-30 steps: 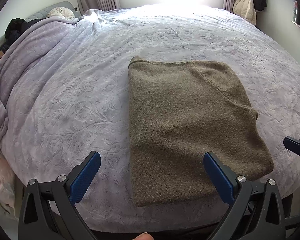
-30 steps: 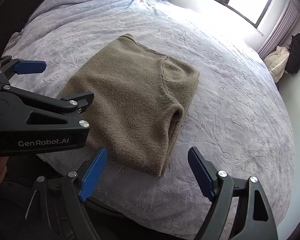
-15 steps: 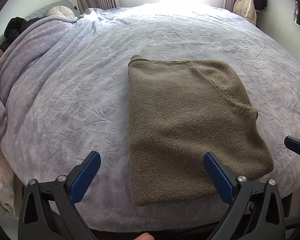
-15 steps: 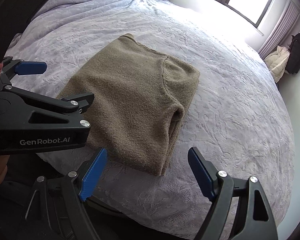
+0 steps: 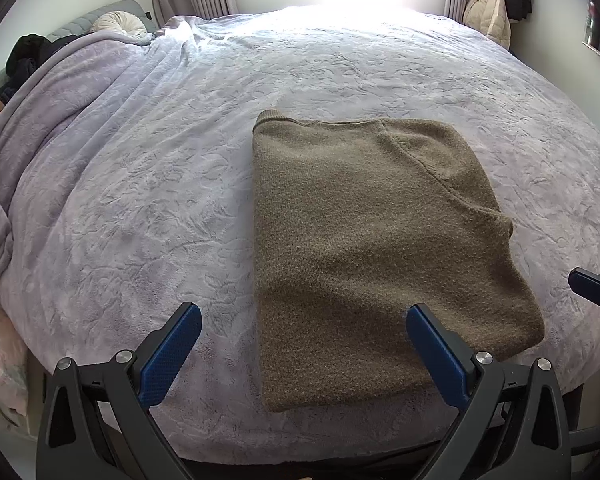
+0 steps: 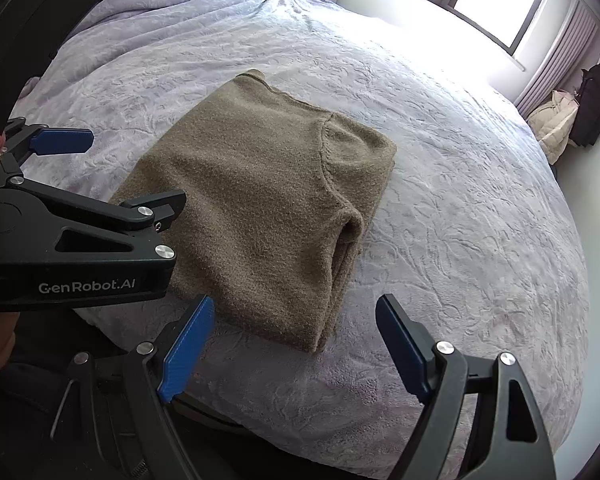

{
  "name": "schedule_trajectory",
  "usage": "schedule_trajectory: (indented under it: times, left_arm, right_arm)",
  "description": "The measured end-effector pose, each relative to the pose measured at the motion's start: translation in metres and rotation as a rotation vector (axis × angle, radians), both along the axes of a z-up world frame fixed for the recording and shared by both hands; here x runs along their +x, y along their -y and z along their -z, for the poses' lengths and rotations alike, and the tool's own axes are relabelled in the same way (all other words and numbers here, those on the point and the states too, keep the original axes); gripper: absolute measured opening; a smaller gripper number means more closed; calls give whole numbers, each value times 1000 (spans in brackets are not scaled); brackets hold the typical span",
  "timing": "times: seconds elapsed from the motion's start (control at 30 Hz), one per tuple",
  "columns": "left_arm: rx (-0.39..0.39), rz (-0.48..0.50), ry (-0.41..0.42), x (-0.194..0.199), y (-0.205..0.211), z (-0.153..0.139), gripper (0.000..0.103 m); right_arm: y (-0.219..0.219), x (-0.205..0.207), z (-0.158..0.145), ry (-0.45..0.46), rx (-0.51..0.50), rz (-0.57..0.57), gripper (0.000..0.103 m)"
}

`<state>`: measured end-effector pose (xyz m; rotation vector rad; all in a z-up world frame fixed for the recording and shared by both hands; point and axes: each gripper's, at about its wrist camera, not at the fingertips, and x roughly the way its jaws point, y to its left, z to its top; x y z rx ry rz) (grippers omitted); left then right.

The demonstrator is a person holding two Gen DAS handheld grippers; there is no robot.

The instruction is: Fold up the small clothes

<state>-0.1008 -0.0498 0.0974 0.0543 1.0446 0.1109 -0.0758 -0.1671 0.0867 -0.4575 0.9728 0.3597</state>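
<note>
An olive-brown knitted sweater (image 5: pixel 364 248) lies folded into a neat rectangle on the pale lilac embossed fleece bedspread (image 5: pixel 148 184), near the bed's front edge and to the right of its middle in the left wrist view. Its surface is flat and smooth, with a fuzzy, nubbly weave. A ribbed hem or collar edge curls slightly at the far left corner, and a curved sleeve seam runs across the top layer toward the right side. In the right wrist view the sweater (image 6: pixel 260 200) shows its folded thickness along the near right edge, where 2 or more layers stack and a rounded sleeve fold bulges out.

The left gripper (image 5: pixel 304 344) hangs above the near edge of the bed with its blue-padded jaws spread wide and nothing between them; the right pad sits in front of the sweater's near corner without pressing on it. The right gripper (image 6: pixel 292 348) is likewise spread wide and empty, off the sweater's near right corner.

Compared with the frames from 1 second and half a second ago, nothing has changed: the sweater keeps the same shape and place, and both grippers stand at the same spots with the same wide spread.
</note>
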Motion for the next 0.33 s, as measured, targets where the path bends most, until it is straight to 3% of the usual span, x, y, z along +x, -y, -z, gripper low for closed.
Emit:
schedule_trajectory:
  times: [0.33]
  left_arm:
    - [-16, 33, -16, 7, 20, -1, 103]
  right_arm:
    - [18, 8, 2, -24, 23, -4, 85]
